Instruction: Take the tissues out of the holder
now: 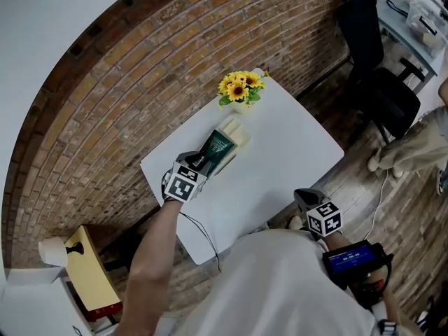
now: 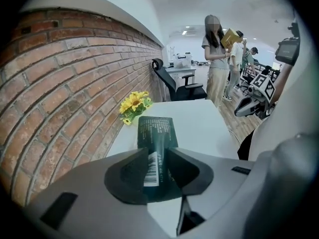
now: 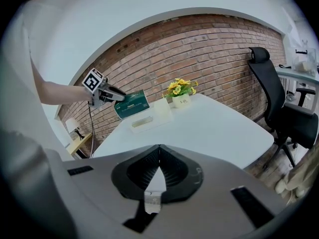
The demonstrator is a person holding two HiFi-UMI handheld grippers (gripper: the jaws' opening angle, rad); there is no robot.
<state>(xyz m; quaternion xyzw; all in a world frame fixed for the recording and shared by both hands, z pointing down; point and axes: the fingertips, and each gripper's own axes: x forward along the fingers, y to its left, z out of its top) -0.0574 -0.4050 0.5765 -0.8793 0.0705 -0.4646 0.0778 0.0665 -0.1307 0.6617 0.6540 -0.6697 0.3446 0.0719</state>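
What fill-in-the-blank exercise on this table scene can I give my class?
1. The left gripper is shut on a dark ____ plastic tissue pack.
2. The cream rectangular tissue holder lies on the ____ table.
3. The yellow sunflowers stand by the red ____ wall.
4. The right gripper, jaws shut, holds ____.
Missing words: green; white; brick; nothing.

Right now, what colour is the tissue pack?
The pack is dark green; the left gripper view shows it best.
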